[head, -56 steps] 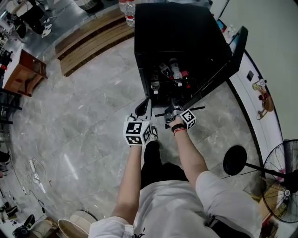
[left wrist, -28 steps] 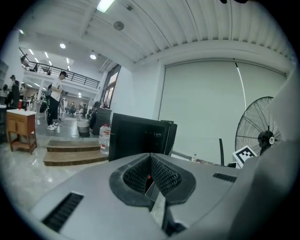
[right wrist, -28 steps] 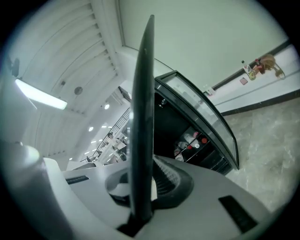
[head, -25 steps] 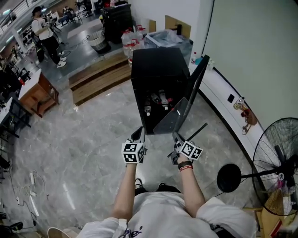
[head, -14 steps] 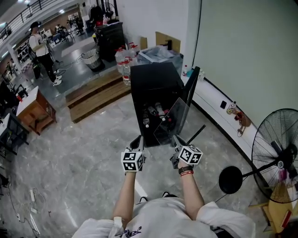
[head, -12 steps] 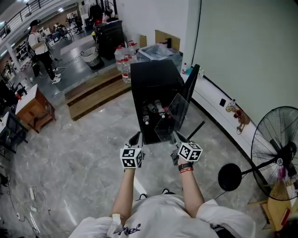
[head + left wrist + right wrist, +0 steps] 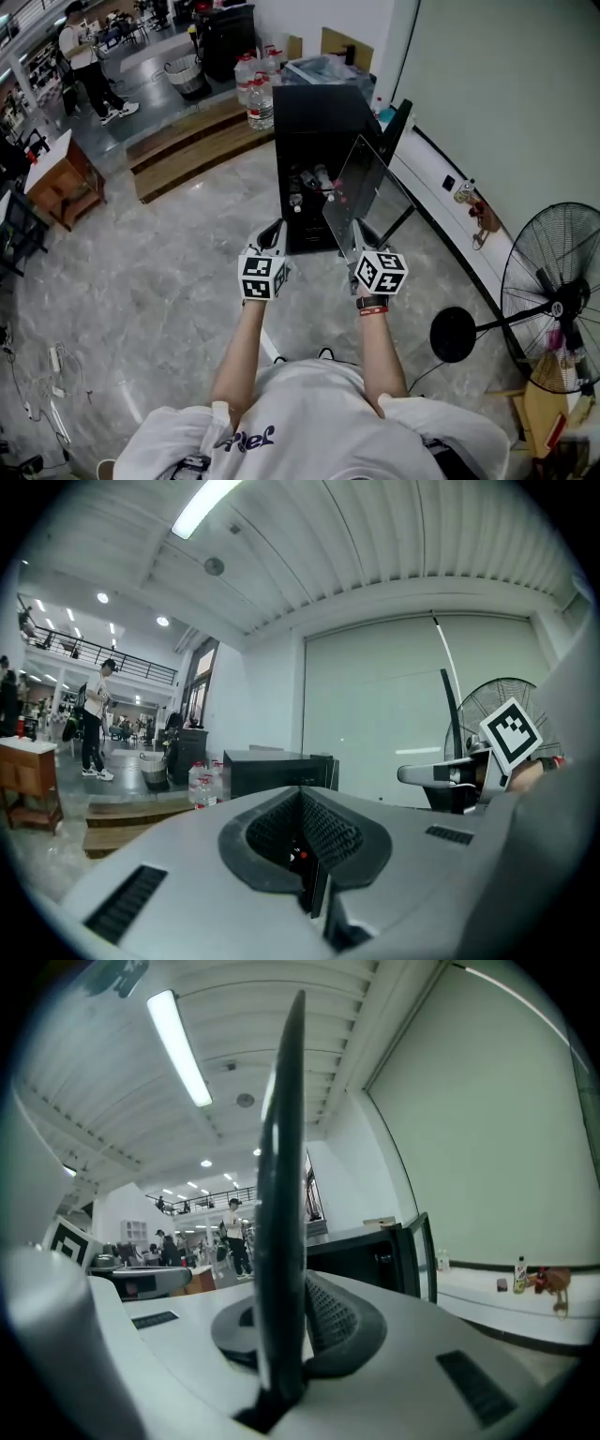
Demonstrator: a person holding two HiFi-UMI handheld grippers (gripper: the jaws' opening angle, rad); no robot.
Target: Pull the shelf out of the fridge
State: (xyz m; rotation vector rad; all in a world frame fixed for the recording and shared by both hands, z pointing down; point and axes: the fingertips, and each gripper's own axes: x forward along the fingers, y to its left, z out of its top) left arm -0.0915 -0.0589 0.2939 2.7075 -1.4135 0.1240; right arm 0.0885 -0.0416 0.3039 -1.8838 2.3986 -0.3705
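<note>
The black fridge (image 7: 314,122) stands on the floor with its door (image 7: 397,120) swung open to the right; bottles lie inside. The clear glass shelf (image 7: 361,187) is outside the fridge, held up in front of it and tilted on edge. My right gripper (image 7: 357,236) is shut on its near edge. In the right gripper view the shelf (image 7: 281,1222) rises edge-on from between the jaws of the right gripper (image 7: 279,1377), with the fridge (image 7: 361,1252) beyond. My left gripper (image 7: 274,236) hovers to the left of the shelf, shut and empty; its own view shows the left gripper (image 7: 309,878) pointing at the fridge (image 7: 272,767).
A standing fan (image 7: 553,309) with a round base (image 7: 454,339) is at the right by the wall. Wooden steps (image 7: 187,150) and water jugs (image 7: 253,80) lie behind the fridge. A wooden table (image 7: 56,178) is far left, and a person (image 7: 89,56) stands in the background.
The glass shelf has come out of the fridge with my right gripper and now stands higher and more upright. Both grippers have risen and drawn back from the fridge.
</note>
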